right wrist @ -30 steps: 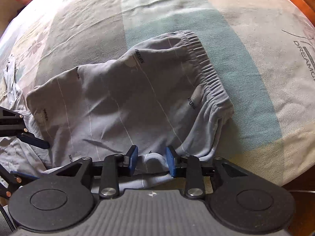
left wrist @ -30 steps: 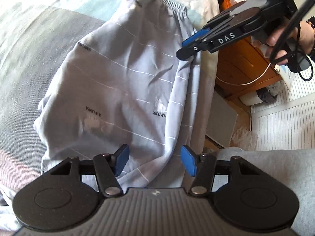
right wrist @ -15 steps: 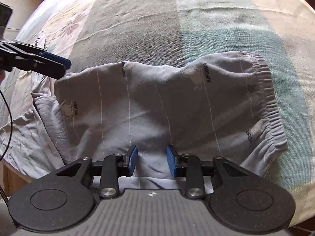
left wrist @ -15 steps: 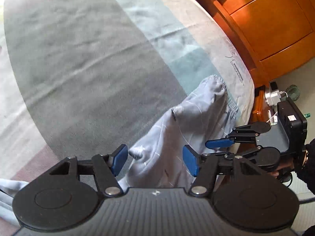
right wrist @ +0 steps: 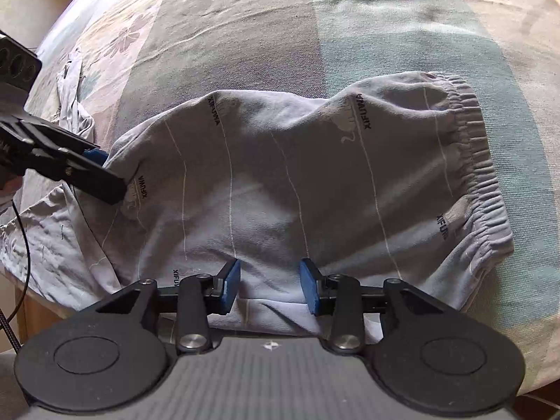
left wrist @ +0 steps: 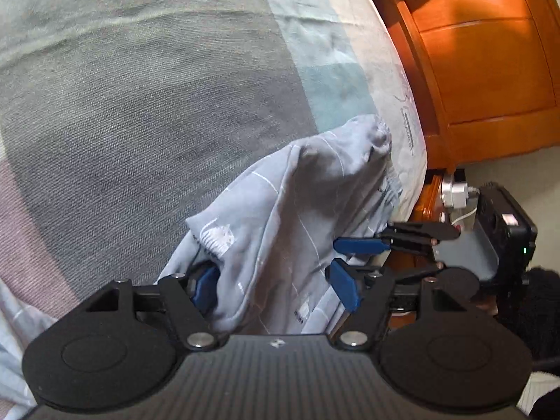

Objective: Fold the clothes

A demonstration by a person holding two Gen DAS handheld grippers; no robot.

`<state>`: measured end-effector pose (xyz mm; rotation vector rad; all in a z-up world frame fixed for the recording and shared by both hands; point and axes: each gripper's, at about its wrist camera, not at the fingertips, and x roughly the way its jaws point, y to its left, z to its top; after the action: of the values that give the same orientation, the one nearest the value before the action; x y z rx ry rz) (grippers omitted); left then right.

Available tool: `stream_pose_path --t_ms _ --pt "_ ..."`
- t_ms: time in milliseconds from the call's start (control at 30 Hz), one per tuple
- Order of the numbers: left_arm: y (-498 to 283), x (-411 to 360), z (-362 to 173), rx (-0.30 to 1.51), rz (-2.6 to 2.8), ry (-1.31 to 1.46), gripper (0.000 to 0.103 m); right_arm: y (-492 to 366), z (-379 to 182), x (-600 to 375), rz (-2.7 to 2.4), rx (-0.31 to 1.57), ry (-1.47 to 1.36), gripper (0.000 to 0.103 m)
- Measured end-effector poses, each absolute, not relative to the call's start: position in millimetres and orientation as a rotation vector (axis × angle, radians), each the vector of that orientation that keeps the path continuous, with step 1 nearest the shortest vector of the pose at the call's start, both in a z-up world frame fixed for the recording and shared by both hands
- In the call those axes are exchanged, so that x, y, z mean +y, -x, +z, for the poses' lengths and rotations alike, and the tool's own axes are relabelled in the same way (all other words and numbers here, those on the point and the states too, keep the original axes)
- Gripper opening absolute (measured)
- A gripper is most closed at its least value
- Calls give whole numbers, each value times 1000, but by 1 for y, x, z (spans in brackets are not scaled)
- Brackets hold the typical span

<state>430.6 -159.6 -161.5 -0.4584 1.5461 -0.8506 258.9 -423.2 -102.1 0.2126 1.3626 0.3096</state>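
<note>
A pair of grey-blue shorts (right wrist: 297, 175) with thin white lines and an elastic waistband lies on the bed; the waistband is at the right in the right wrist view. The shorts also show in the left wrist view (left wrist: 280, 217), bunched between my fingers. My left gripper (left wrist: 276, 287) is open, with a fold of the leg hem between its blue pads. It shows in the right wrist view (right wrist: 101, 171) at the left corner of the shorts. My right gripper (right wrist: 269, 288) is open, its pads astride the near edge of the shorts; in the left wrist view it (left wrist: 353, 248) is at the right.
The shorts lie on a bed with a striped grey, teal and cream cover (right wrist: 350, 28). Another pale garment (right wrist: 42, 245) lies crumpled at the left edge. An orange wooden cabinet (left wrist: 490, 70) stands beside the bed, with a white charger and cable (left wrist: 455, 196) on it.
My left gripper has swung from above the shorts down to their leg hem, and cloth now lies between its pads. My right gripper has slid along the near edge, still open.
</note>
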Motion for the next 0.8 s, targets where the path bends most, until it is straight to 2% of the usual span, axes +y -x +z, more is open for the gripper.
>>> stream_pose_path --t_ms 67,367,700,800 --pt "-436 -158 -170 1541 -826 570 67 -259 -102 -423 312 1363 -212 43" --pt "-468 -131 -152 1275 -638 837 67 -261 -91 -431 281 1327 -230 45" --pt "-456 -108 -129 1245 -585 695 67 -264 -71 -444 216 1255 -264 45" --pt "-455 -105 -105 1194 -579 602 67 -268 -60 -456 176 1205 -272 45"
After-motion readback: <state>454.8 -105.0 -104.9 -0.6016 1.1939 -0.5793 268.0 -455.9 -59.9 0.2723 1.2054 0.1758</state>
